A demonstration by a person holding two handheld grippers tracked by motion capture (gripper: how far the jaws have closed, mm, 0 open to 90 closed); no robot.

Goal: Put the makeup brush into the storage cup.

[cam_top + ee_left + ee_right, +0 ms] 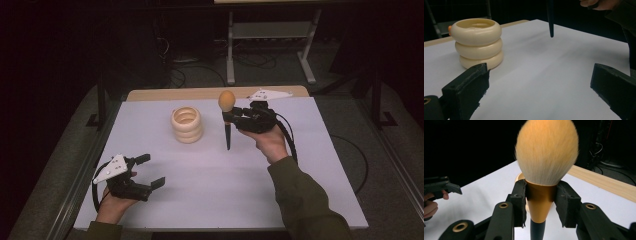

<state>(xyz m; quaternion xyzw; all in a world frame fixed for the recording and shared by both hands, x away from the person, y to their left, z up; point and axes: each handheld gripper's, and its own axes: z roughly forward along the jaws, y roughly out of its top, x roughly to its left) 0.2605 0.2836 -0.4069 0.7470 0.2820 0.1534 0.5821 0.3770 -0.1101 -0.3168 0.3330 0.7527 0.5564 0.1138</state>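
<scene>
A makeup brush [227, 111] with a fluffy orange-white head [547, 150], a gold ferrule and a dark handle [551, 18] hangs upright above the white table [210, 190]. My right gripper [229, 116] is shut on its gold ferrule [541, 201], bristles up, handle tip clear of the table. Left of the brush stands a cream holder made of three stacked rings [187, 125], hollow on top [477, 41]. My left gripper [150, 171] rests open near the table's front left corner, with nothing between its jaws, pointing towards the holder.
A wooden strip [200, 93] runs along the table's far edge. Behind it stand a metal frame [270, 45] and cables on the dark floor. The person's right sleeve [305, 200] reaches over the table's front right.
</scene>
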